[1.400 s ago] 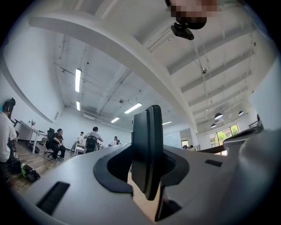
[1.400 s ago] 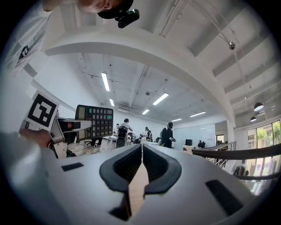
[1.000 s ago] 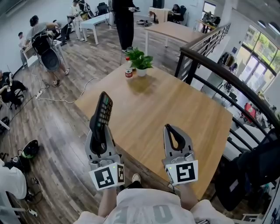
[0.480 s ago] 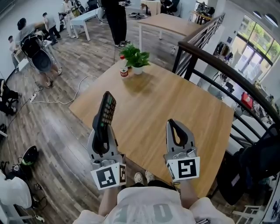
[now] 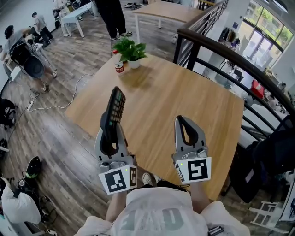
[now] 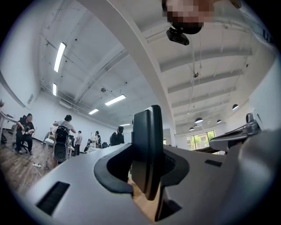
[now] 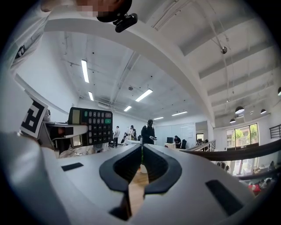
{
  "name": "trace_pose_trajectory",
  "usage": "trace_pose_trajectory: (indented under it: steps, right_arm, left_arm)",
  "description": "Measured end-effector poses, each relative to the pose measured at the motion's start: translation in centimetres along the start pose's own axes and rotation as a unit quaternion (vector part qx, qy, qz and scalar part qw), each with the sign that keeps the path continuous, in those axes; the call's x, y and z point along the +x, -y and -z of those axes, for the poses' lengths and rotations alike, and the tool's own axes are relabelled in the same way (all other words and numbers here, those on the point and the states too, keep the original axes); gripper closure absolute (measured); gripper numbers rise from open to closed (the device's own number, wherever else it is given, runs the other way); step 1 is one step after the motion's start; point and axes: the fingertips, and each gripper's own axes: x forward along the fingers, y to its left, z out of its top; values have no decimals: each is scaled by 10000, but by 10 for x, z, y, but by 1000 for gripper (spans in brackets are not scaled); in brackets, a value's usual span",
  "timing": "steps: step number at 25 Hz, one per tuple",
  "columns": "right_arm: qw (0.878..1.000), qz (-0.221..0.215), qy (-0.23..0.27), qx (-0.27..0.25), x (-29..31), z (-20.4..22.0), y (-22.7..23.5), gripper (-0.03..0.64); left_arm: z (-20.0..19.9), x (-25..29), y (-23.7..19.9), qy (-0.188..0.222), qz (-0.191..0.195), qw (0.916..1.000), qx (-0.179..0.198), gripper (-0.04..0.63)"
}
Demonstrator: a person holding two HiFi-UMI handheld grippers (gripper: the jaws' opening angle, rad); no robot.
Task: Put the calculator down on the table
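My left gripper [image 5: 112,123] is shut on a black calculator [image 5: 114,113], held edge-up above the near left part of the wooden table [image 5: 184,94]. In the left gripper view the calculator [image 6: 147,151] stands upright between the two jaws, clamped at its lower end. My right gripper [image 5: 187,126] hovers over the near edge of the table, its tips touching and nothing between them. In the right gripper view the calculator's keypad [image 7: 91,126] shows at the left beside the shut right gripper [image 7: 141,154].
A potted plant [image 5: 130,50] and a small red can [image 5: 119,67] stand at the far corner of the table. A black railing [image 5: 221,50] runs along the right. People and other tables [image 5: 163,10] fill the room beyond. Cables lie on the wood floor at left.
Both grippers have moved forward over the table, the calculator still in the left one. The plant now sits closer in the head view.
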Motion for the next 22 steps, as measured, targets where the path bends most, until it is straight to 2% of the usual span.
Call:
trace_pose_trajectory:
  steps: [3,5,8,10,11,12,13,14,15,16,17,19,22]
  right_arm:
    - [9999,112,-75,57,-3,5,9,594]
    - [9997,180,-131,99,-5,9,16,595]
    - [9996,212,-189,-15,-9,15,30,594]
    - [9994,234,-268,-50,-11,21,37,594]
    - [9991,259,-331,-30,-13,26,40,595]
    - [9988,298,-398,10,-14,31,43,594]
    - [9983,349,-461,61,-14,36,46,594]
    - [9978,398,-523,96,-15,41,50,594]
    - [9973,434,-591,102,-17,47,54,594]
    - [9966,468,-668,110,-21,54,56,594]
    - [9957,514,-751,150,-26,61,58,594]
    - [9934,617,-926,283,-35,74,58,594]
    - [9905,715,-1069,481,-41,88,62,594]
  left_arm:
    - [4,8,6,-63,125,9999,-8,474]
    - [4,17,13,-85,365,9993,74,474]
    - [0,45,30,-314,1248,9916,139,474]
    - [1,70,41,-692,2021,9765,287,474]
    - [2,83,48,-919,2414,9649,470,474]
    - [6,94,55,-1153,2820,9498,710,474]
    - [11,104,64,-1390,3240,9307,980,474]
    - [19,113,74,-1639,3670,9070,1256,474]
    - [30,120,84,-1918,4096,8788,1521,474]
    - [44,123,94,-2233,4499,8464,1770,474]
    - [60,125,103,-2568,4864,8106,2009,474]
    - [96,123,114,-3223,5450,7338,2460,474]
    - [147,117,124,-4045,6079,6183,2908,474]
